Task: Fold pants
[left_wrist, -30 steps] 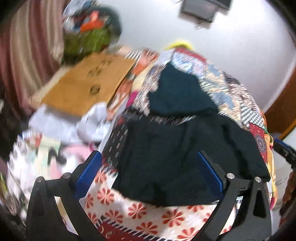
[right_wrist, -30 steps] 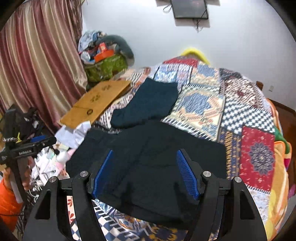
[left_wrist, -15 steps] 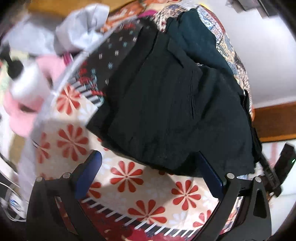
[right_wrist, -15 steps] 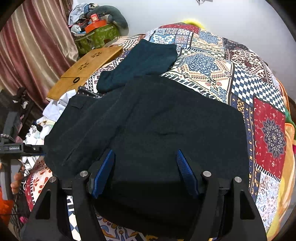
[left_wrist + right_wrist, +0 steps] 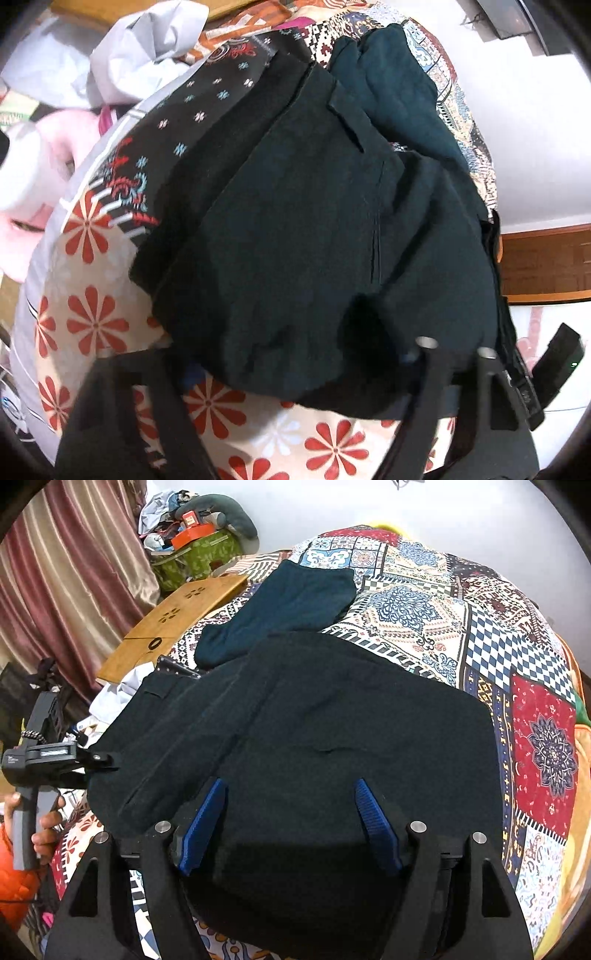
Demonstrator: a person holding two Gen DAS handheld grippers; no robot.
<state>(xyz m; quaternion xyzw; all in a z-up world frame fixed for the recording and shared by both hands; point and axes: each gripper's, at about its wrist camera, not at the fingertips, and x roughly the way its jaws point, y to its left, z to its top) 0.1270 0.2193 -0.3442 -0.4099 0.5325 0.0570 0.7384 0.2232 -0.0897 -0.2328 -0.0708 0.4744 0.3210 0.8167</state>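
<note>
Lying rumpled on patchwork quilt [image 5: 424,616], dark pants [image 5: 314,720]; right claw [image 5: 291,823] spread, left claw's [image 5: 295,373] grip unclear.

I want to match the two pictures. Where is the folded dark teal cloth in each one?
Left wrist view: the folded dark teal cloth lies top right, beyond the black pants.
Right wrist view: the cloth lies upper centre-left, beyond the pants.
Shared landmark: the colourful patchwork bedspread.

Matt dark cloth pants [image 5: 332,731], smooth wooden board [image 5: 173,624]
</note>
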